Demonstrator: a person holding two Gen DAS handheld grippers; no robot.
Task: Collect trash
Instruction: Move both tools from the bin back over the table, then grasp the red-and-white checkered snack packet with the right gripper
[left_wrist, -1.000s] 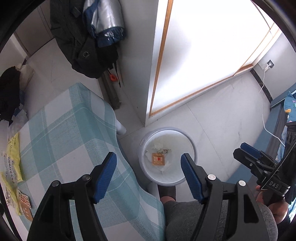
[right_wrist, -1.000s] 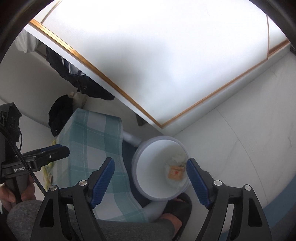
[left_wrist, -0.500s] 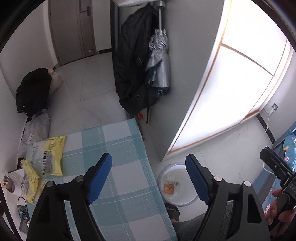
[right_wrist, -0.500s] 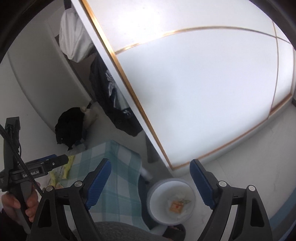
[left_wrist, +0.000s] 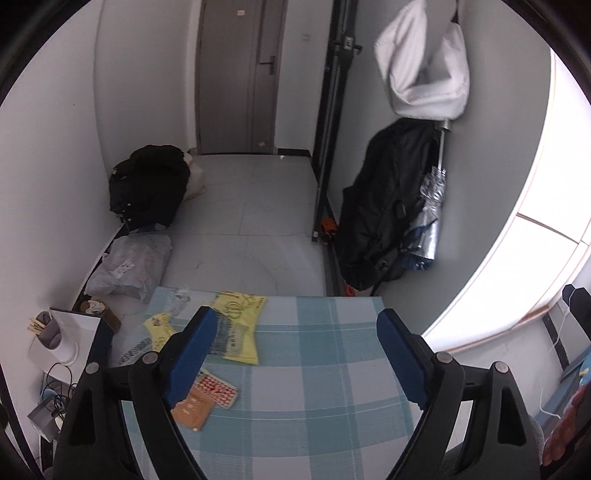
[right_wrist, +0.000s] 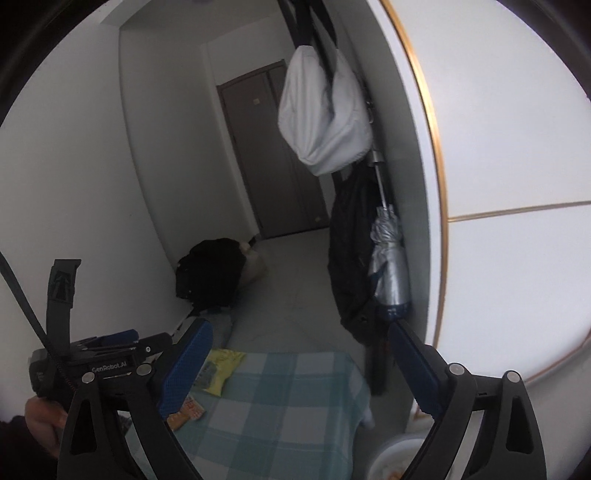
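Observation:
Trash lies on the left part of the blue-checked table (left_wrist: 314, 398): a large yellow bag (left_wrist: 240, 325), a smaller yellow wrapper (left_wrist: 159, 330), a red-patterned packet (left_wrist: 218, 391), an orange packet (left_wrist: 192, 408) and clear plastic (left_wrist: 177, 301). My left gripper (left_wrist: 295, 354) hovers above the table, its jaws opening, nothing between them. My right gripper (right_wrist: 299, 365) is raised over the table (right_wrist: 280, 406), jaws opening and empty. The white bin (right_wrist: 388, 461) shows at the right wrist view's bottom edge, by the table's right end. The yellow bag (right_wrist: 221, 369) and orange packet (right_wrist: 177, 419) show there too.
A black bag (left_wrist: 147, 184) and a grey plastic sack (left_wrist: 129, 266) sit on the floor past the table. A dark jacket (left_wrist: 380, 214), silver umbrella (left_wrist: 428, 221) and white bag (left_wrist: 424, 66) hang at the right. A white cup holder (left_wrist: 62, 339) stands left of the table.
Both grippers rose and tilted up from the bin toward the table and room. Their jaws spread wider. The bin left the left wrist view; the table trash came into view.

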